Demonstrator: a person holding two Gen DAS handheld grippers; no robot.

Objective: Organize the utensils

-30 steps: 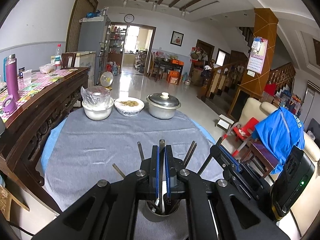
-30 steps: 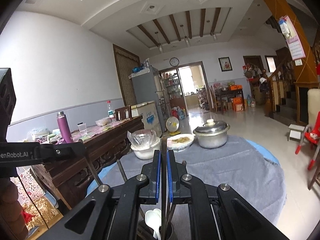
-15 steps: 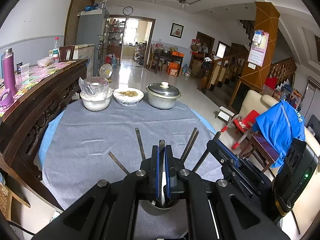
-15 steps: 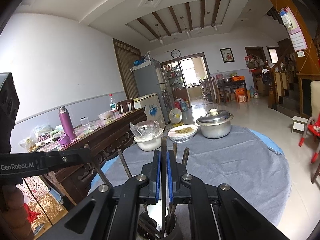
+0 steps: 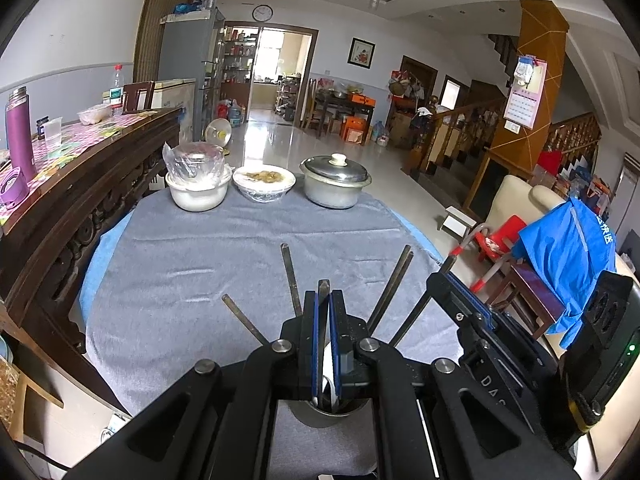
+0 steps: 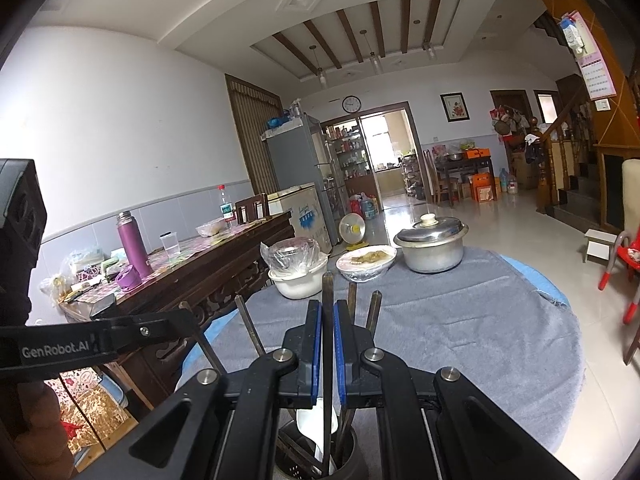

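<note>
A metal utensil cup (image 5: 328, 416) stands on the grey tablecloth near its front edge, holding several dark chopsticks (image 5: 290, 276) and a white spoon (image 6: 320, 420). My left gripper (image 5: 324, 312) hangs right over the cup, shut on one dark chopstick (image 5: 323, 290) that stands upright; its lower end is hidden. My right gripper (image 6: 327, 320) is shut on another chopstick (image 6: 328, 292), whose lower end reaches down into the cup (image 6: 320, 460). Each gripper shows in the other's view, the right gripper (image 5: 460, 296) at the right and the left gripper (image 6: 80, 344) at the left.
At the far side of the round table (image 5: 180, 264) stand a white bowl with a plastic-wrapped dish (image 5: 198, 190), a covered food bowl (image 5: 264, 184) and a lidded metal pot (image 5: 334, 186). A dark wooden sideboard (image 5: 80, 184) runs along the left. Chairs (image 5: 560, 256) stand at the right.
Both views have tipped downward a little, so more of the cup and of the chopsticks fanning out of it shows. Both grips have stayed the same.
</note>
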